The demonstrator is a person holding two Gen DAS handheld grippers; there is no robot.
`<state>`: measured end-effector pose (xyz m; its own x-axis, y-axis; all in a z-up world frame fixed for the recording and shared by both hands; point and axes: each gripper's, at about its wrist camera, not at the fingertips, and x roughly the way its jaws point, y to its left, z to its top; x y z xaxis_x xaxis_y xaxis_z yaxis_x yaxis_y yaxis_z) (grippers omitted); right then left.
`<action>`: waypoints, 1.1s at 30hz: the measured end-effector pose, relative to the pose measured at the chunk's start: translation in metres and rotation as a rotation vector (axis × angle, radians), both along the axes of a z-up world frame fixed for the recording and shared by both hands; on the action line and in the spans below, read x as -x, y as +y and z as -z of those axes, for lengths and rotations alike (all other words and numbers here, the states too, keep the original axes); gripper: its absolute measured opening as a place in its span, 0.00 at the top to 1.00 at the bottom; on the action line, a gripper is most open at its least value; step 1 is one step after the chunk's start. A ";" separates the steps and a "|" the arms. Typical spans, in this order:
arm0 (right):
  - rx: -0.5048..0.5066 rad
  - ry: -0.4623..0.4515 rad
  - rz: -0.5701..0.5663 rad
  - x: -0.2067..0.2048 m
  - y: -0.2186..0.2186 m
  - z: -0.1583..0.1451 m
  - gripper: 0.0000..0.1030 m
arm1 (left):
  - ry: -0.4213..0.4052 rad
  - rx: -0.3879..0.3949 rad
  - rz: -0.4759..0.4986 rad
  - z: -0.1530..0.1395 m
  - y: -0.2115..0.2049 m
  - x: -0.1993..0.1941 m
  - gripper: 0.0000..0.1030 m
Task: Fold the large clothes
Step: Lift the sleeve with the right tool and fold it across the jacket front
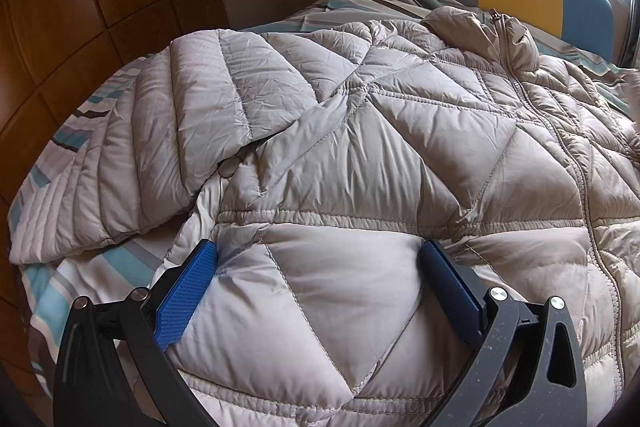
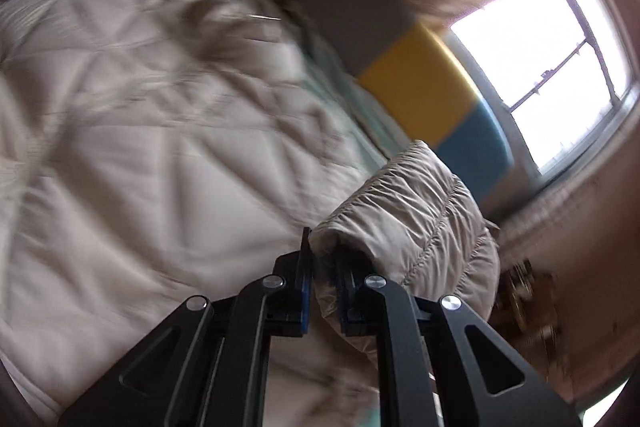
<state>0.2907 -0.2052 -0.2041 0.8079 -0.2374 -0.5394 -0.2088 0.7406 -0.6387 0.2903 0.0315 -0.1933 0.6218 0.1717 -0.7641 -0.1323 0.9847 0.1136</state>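
My puffy jacket (image 1: 360,131) lies spread on the bed (image 1: 60,279). My left gripper (image 1: 316,259) is wide open, pressing down on its near hem. My right gripper (image 2: 322,259) pinches one sleeve (image 2: 412,211) tight, lifted by the bed's far side

Lying spread, front up, across a bed (image 1: 60,291) dressed in striped bedding of teal, white and grey: a pale quilted down jacket (image 1: 360,155), one sleeve folded over its body.
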 end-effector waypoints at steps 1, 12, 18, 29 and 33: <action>0.002 0.010 -0.021 0.002 0.011 0.005 0.91 | 0.000 0.000 0.000 0.000 -0.001 0.001 0.03; -0.085 0.057 -0.097 0.025 0.037 0.011 0.78 | 0.000 0.000 0.000 0.000 0.000 0.000 0.03; -0.282 -0.043 -0.100 0.061 0.008 -0.031 0.47 | 0.000 -0.008 -0.002 0.000 -0.001 0.001 0.03; -0.794 -0.156 0.505 0.030 -0.153 -0.055 0.67 | -0.003 -0.028 -0.005 -0.001 -0.004 0.001 0.03; -0.907 -0.078 0.575 0.005 -0.171 -0.040 0.67 | -0.005 -0.040 -0.005 -0.001 -0.006 0.001 0.03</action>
